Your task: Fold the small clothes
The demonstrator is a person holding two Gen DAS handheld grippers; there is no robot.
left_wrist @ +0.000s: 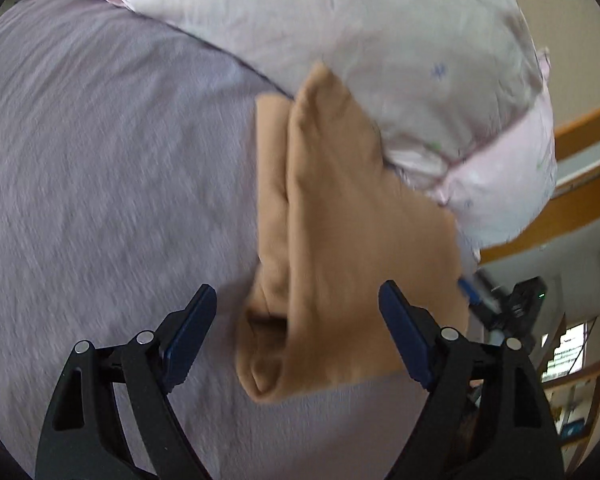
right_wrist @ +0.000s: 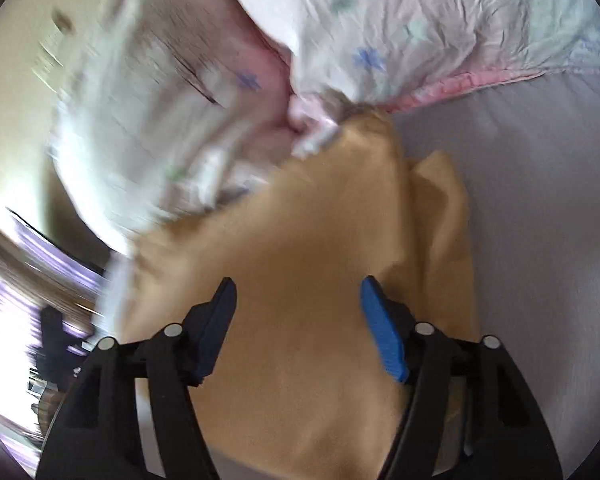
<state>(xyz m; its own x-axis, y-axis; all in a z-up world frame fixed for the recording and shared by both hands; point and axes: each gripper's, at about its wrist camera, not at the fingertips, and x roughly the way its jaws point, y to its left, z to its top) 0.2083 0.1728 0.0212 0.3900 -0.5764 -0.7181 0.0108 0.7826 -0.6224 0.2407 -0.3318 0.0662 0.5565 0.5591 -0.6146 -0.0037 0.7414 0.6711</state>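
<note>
A tan garment (left_wrist: 340, 220) lies folded lengthwise on the lilac bed sheet (left_wrist: 100, 160), its far end against a white flowered quilt (left_wrist: 380, 40). My left gripper (left_wrist: 298, 312) is open above the garment's near end, with nothing between its blue pads. In the right wrist view the same tan garment (right_wrist: 300, 260) fills the middle. My right gripper (right_wrist: 298, 308) is open just over it, and its pads hold nothing. The part of the right gripper (left_wrist: 516, 304) that shows past the garment's right edge in the left wrist view is black.
The quilt (right_wrist: 420, 32) is bunched along the far side of the bed, with a pink border. The bed's right edge drops off to a wooden frame (left_wrist: 580, 128) and room clutter. The right wrist view is blurred on its left side.
</note>
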